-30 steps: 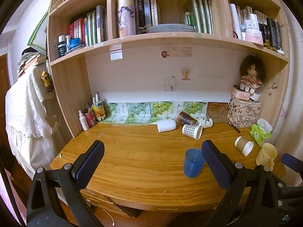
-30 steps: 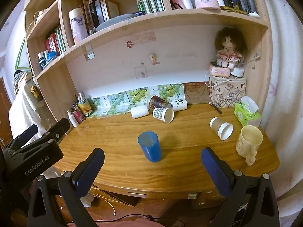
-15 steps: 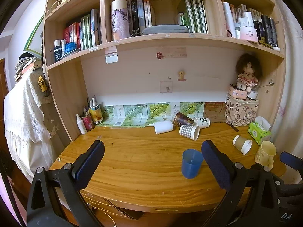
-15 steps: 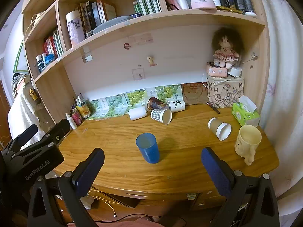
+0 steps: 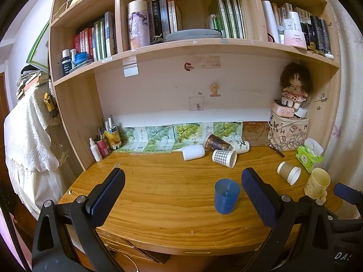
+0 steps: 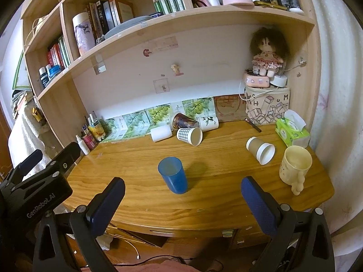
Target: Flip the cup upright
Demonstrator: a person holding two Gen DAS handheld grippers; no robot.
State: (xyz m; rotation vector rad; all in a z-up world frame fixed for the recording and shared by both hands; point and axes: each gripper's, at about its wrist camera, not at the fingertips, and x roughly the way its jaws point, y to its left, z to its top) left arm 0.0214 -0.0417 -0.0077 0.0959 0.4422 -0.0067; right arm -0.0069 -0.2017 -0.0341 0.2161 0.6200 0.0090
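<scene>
Overhead, bookshelves crowd the wooden desk [image 6: 136, 158]; both tools [image 5: 181, 181] [image 6: 181, 191] hang released.

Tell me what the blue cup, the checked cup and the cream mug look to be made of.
Blue cup: likely plastic, with an even matte colour and a thin, faintly see-through wall. Checked cup: likely paper, with a printed grid outside, a plain pale inside and a rolled rim. Cream mug: probably glazed ceramic, with a thick wall, soft sheen and knobbly handle, though it could be plastic.
</scene>
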